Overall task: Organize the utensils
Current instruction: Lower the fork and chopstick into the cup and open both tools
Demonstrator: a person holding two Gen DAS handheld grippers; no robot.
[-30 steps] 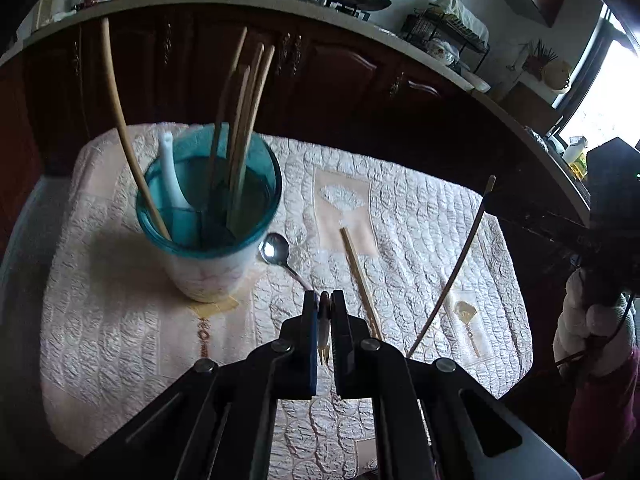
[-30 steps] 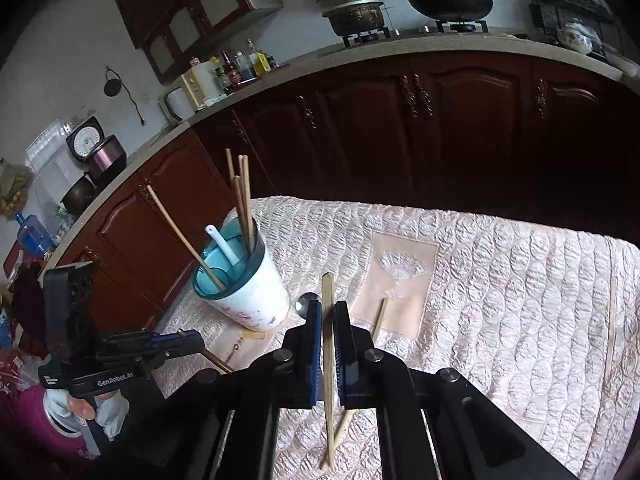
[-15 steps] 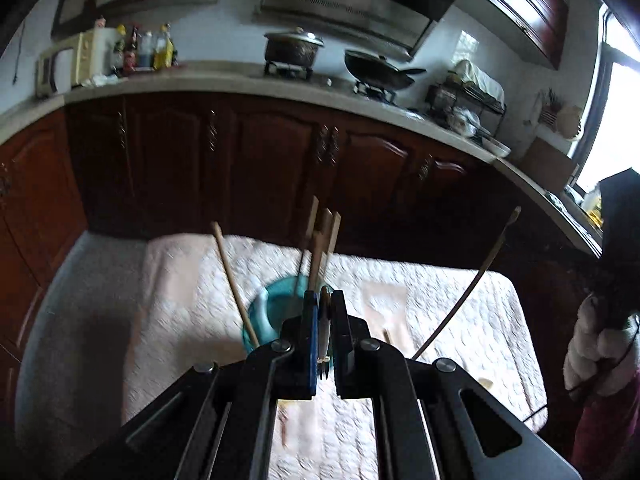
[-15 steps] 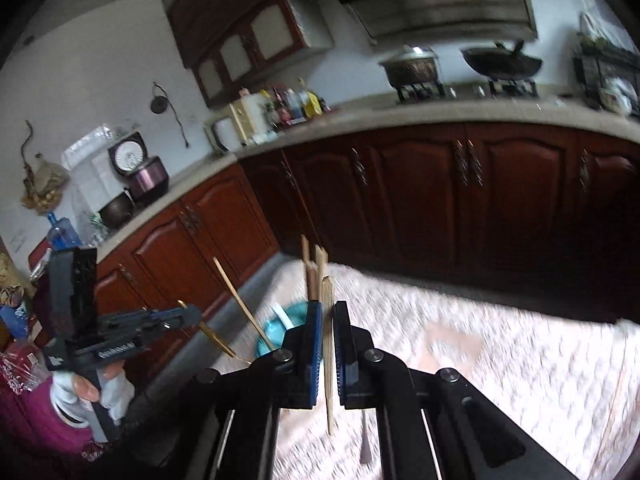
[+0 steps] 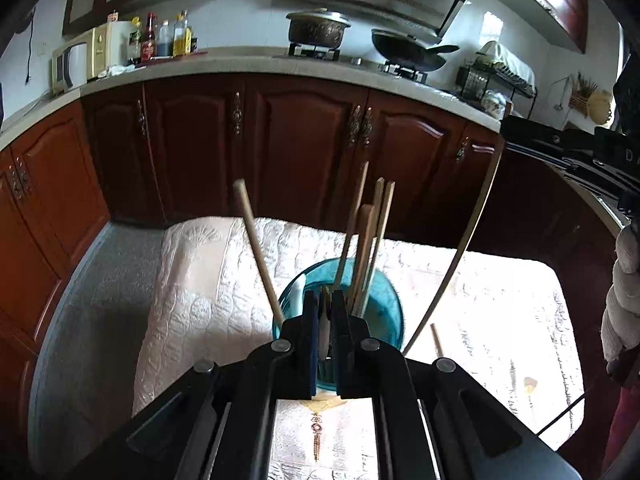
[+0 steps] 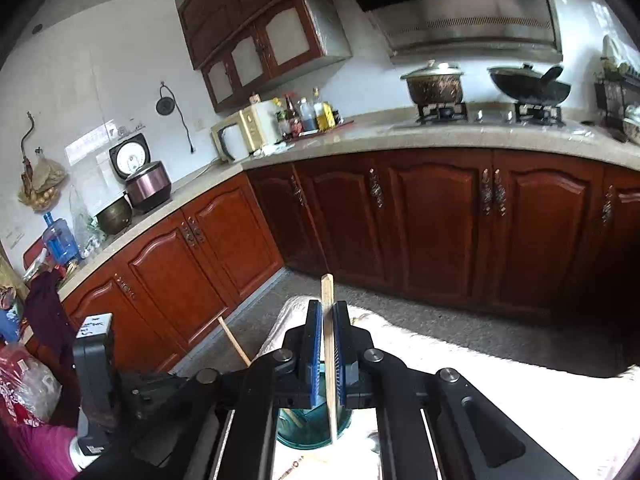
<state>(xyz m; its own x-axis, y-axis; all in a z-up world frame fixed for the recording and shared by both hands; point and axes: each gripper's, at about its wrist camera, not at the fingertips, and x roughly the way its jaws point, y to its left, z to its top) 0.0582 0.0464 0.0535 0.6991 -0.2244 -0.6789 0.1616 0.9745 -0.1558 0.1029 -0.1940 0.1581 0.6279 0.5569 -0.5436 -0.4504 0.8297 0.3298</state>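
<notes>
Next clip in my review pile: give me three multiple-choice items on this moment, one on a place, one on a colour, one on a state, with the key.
1. Where does the lower end of the wooden chopstick held by the right gripper show?
A. In front of the teal plastic utensil cup
B. On the kitchen counter
C. On the floor

2. What colour is the inside of the utensil cup?
A. Red
B. Teal
C. Yellow

3. How do the jaws of the left gripper stand?
A. Wide open and empty
B. Closed on a thin utensil
C. Closed on the cup's rim

Key:
1 A, the right wrist view shows the stick running down across the cup.
2 B, the left wrist view shows a teal interior.
3 B, a thin pale utensil sits clamped between the pads.
</notes>
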